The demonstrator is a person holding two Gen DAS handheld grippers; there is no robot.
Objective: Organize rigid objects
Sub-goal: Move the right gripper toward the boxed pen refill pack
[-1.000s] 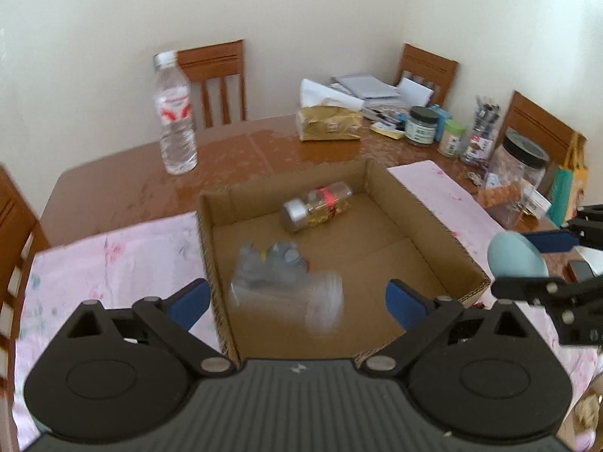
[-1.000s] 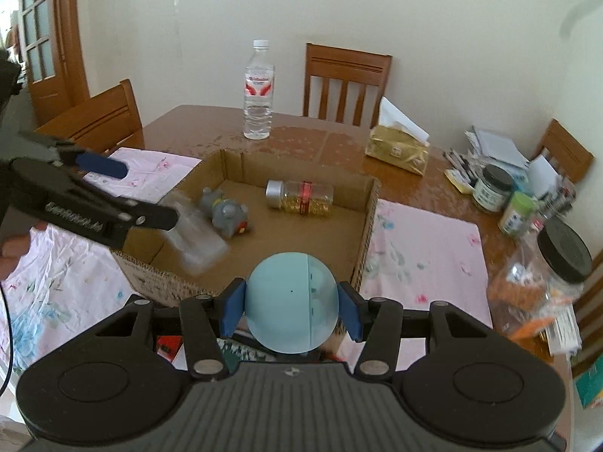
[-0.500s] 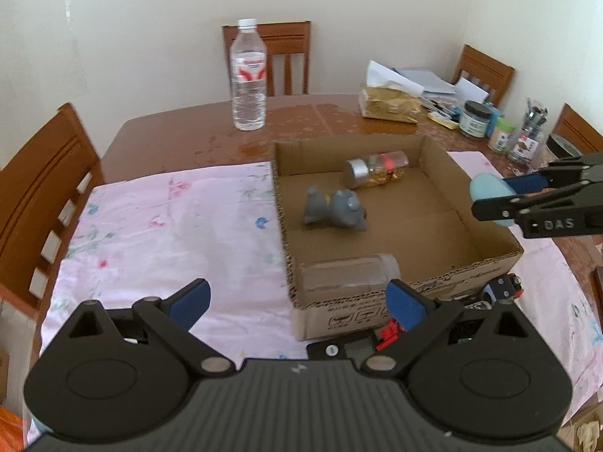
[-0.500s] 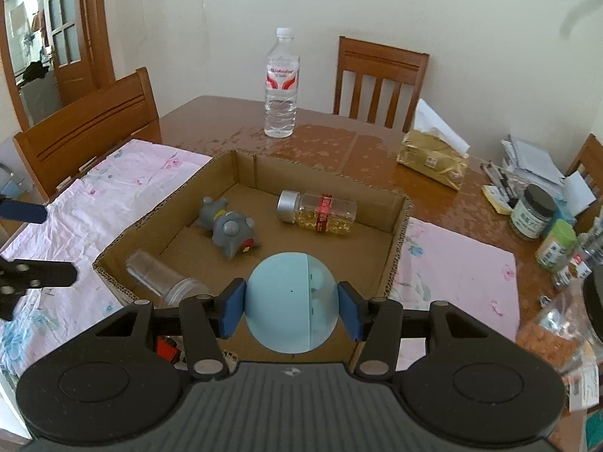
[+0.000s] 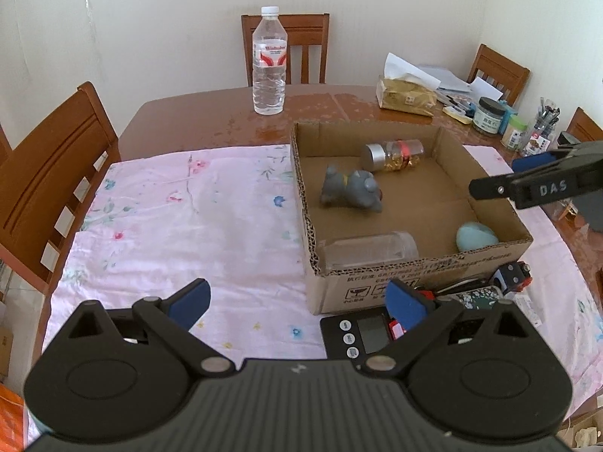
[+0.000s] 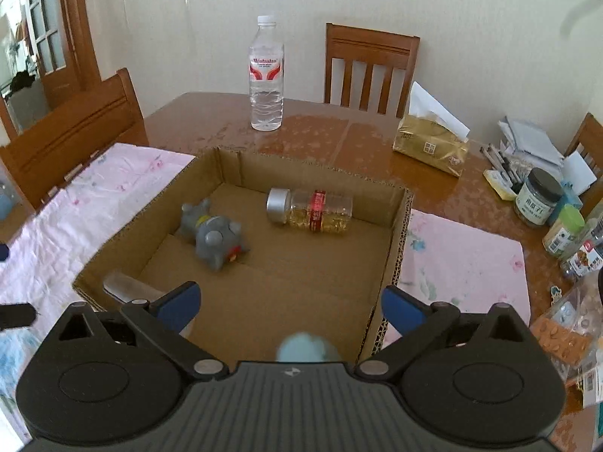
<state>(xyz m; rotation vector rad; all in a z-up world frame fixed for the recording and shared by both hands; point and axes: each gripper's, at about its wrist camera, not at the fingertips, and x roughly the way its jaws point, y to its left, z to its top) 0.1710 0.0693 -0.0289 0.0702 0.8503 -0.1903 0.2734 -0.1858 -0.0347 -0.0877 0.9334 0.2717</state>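
Observation:
An open cardboard box (image 5: 414, 282) (image 6: 395, 233) holds a grey toy animal (image 5: 350, 188) (image 6: 213, 237), a gold-filled bottle (image 5: 394, 154) (image 6: 312, 213) and a clear jar (image 5: 369, 250) (image 6: 128, 288), all on their sides. A pale blue egg (image 5: 475, 236) lies in its near right corner, blurred in the right wrist view (image 6: 307, 346). My right gripper (image 6: 290, 301) (image 5: 505, 177) hangs over that corner with its jaws opening wide, the egg below them and untouched. My left gripper (image 5: 297, 297) is open and holds nothing, in front of the box.
A black digital scale (image 5: 361, 333) and a toy train (image 5: 510, 275) lie against the box's front. A water bottle (image 5: 269, 64), a gold tissue pack (image 5: 407, 94) and jars (image 5: 488, 113) stand behind. The pink cloth (image 5: 181, 218) covers the table; wooden chairs surround it.
The right gripper has let go of the blue egg, which dropped into the box. The clear jar has come to rest inside. The left gripper has drawn back from above the box.

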